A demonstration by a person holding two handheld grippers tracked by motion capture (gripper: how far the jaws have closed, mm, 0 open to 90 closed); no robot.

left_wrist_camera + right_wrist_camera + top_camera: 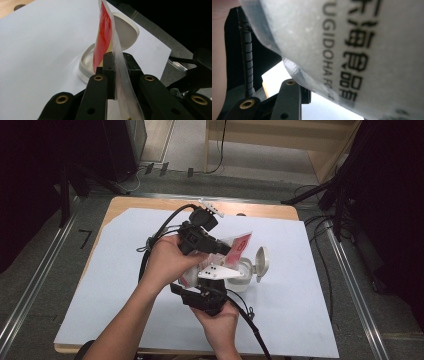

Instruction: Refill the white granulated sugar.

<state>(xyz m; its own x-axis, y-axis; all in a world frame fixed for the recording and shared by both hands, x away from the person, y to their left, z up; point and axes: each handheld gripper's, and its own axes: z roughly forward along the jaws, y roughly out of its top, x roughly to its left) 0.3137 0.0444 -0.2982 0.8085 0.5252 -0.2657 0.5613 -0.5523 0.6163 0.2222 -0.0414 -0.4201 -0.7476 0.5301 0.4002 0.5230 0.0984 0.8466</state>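
This looks like a lab or recording studio. A small wooden table (pixel 270 211) covered with white paper (pixel 125 270) stands on grey carpet, metal rails (pixel 35 285) run at left and right, black stands (pixel 345 185) and cables (pixel 220 150) fill the upper frame.

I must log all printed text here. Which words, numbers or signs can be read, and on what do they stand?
"UGIDOHA" – grey print on the packet, right gripper view; it begins beyond the top edge, and the next word, starting "F", is blurred.
Black Chinese characters beside it on the packet: large, but turned sideways and partly cut off; I cannot read them reliably.
Red panel of the packet, left gripper view: no print can be made out.
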